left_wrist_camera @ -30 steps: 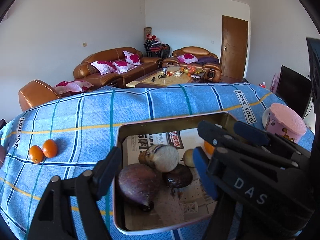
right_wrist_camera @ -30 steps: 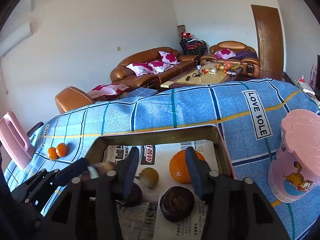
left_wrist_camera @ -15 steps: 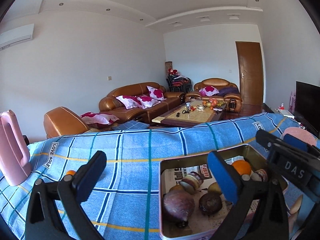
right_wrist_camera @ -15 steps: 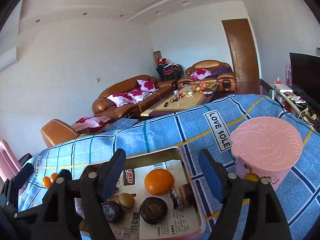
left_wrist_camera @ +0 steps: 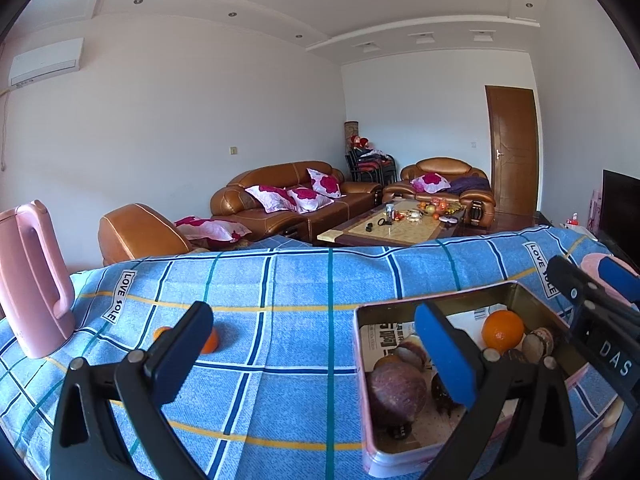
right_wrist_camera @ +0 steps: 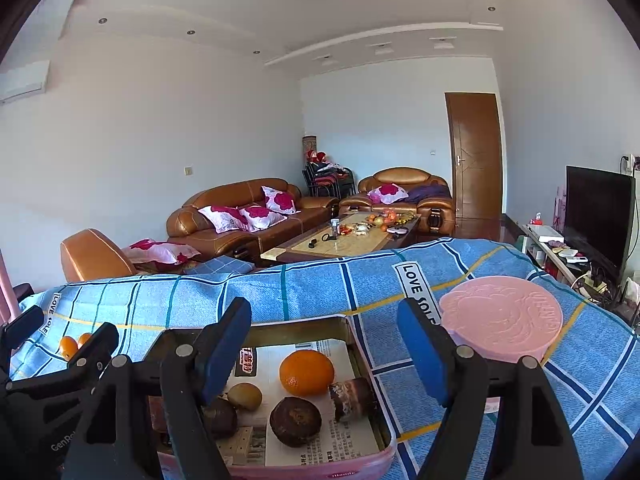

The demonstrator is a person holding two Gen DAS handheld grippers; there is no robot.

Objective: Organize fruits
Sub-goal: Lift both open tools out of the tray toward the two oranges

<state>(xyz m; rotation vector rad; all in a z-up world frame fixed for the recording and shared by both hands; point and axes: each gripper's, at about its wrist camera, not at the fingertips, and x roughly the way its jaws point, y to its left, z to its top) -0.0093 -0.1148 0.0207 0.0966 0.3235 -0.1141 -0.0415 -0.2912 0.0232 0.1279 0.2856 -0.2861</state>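
Observation:
A pink tin (left_wrist_camera: 440,303) lined with newspaper sits on the blue checked cloth. In it lie an orange (left_wrist_camera: 502,330), a large dark purple fruit (left_wrist_camera: 396,394) and several small brown ones. My left gripper (left_wrist_camera: 312,332) hovers open over the cloth left of the tin, with nothing between its fingers. My right gripper (right_wrist_camera: 324,320) hangs open above the tin (right_wrist_camera: 296,332), with no fruit between its pads. The orange (right_wrist_camera: 306,372), a dark brown fruit (right_wrist_camera: 295,420) and a small yellowish fruit (right_wrist_camera: 245,396) lie below it. Two small oranges (right_wrist_camera: 68,346) rest on the cloth at the left.
A pink kettle (left_wrist_camera: 32,280) stands at the table's left end. A pink lidded cup (right_wrist_camera: 500,320) stands just right of the tin, close to my right finger. Beyond the table's far edge are sofas and a coffee table.
Both grippers opened wider, rose and drew back from the tin. The left one swung left, so the tin now lies to its right. The fruits stayed in the tin.

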